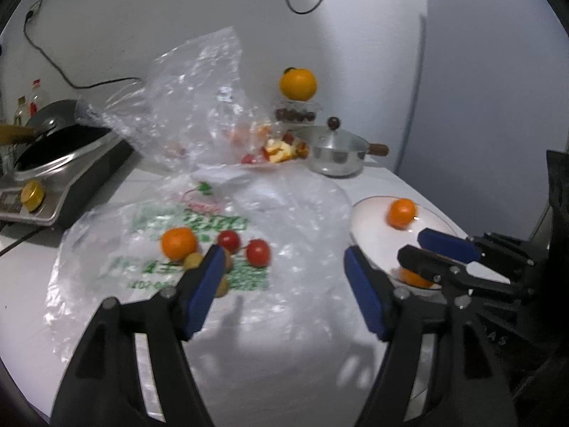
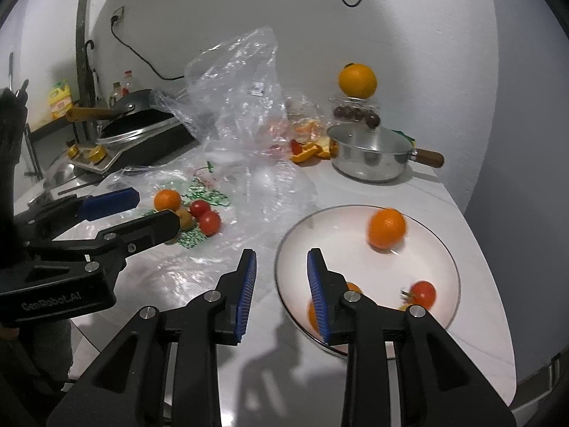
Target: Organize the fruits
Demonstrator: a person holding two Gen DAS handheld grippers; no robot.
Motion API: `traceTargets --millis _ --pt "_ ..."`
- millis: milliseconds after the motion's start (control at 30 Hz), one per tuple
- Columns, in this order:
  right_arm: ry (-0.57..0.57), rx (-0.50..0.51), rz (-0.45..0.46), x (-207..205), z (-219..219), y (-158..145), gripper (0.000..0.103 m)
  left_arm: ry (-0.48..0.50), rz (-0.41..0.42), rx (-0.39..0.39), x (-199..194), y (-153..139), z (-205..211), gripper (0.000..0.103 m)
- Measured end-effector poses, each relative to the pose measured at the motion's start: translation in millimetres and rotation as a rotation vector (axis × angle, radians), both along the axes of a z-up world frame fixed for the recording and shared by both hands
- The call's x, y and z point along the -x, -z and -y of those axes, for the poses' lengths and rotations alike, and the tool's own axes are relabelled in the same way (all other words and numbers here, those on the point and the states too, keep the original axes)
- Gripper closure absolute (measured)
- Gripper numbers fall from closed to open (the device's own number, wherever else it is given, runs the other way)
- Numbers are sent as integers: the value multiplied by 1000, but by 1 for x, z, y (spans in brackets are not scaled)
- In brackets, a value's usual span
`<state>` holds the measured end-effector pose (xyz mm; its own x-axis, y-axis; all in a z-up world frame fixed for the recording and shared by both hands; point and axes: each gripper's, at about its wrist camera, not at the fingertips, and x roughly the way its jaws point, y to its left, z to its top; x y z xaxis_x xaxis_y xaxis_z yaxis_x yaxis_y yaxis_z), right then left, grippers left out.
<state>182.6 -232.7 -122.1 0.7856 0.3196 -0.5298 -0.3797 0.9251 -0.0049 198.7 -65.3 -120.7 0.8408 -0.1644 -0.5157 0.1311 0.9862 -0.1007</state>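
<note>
White countertop (image 2: 409, 192) against grey wall (image 2: 409, 35) — plastic bag (image 2: 245, 185), plate (image 2: 444, 249).

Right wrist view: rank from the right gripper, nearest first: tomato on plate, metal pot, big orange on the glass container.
From the right gripper:
1. Tomato, on the plate's near right side.
2. Metal pot, beyond the plate, far right of the counter.
3. Big orange, by the back wall, atop the glass container.

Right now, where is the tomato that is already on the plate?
In the right wrist view, the tomato lies on the white plate, near its right rim, just beyond the right gripper.
</note>
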Motion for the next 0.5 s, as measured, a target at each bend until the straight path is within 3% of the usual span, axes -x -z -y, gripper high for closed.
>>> traceTargets --millis 500 --pt "-71 35 -30 -23 -51 4 71 -81 -70 -11 -19 21 -46 32"
